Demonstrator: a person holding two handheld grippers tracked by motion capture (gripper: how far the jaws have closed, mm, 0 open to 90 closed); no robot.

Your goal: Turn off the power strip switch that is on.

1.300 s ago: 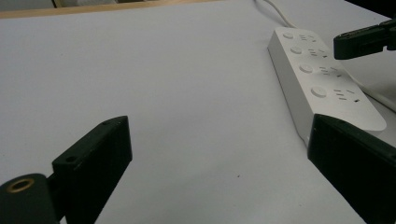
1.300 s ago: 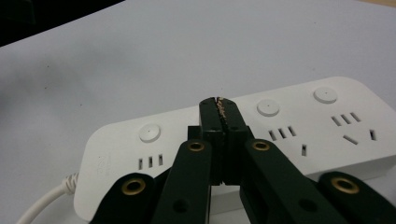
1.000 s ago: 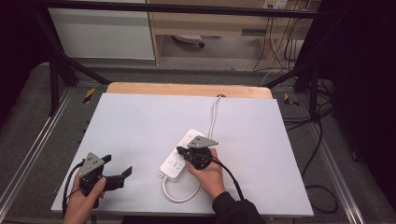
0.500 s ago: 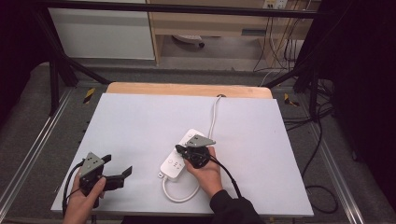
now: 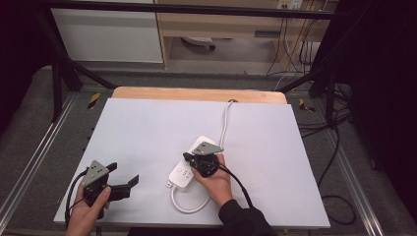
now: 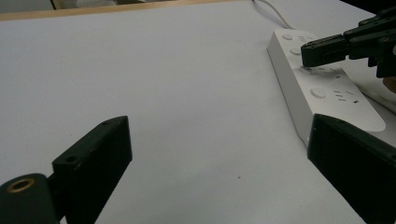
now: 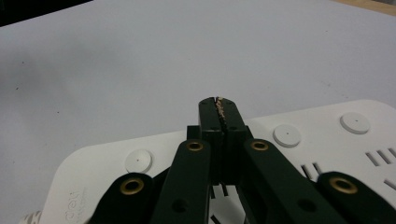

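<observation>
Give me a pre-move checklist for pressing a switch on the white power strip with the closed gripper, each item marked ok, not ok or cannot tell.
1. Right gripper shut, nothing between its jaws: ok.
2. Its tip is over the white plastic power strip, between two round white buttons: ok. Which button it aims at: cannot tell.
3. Tip touching the strip's top: cannot tell; the gripper's body hides the contact.
4. Left gripper open and holding nothing, apart from the strip at the near left of the white tabletop: ok.
5. The strip's white cable runs slack to the table's far edge, off the strip's top: ok.
6. Strip lies flat: ok.
</observation>
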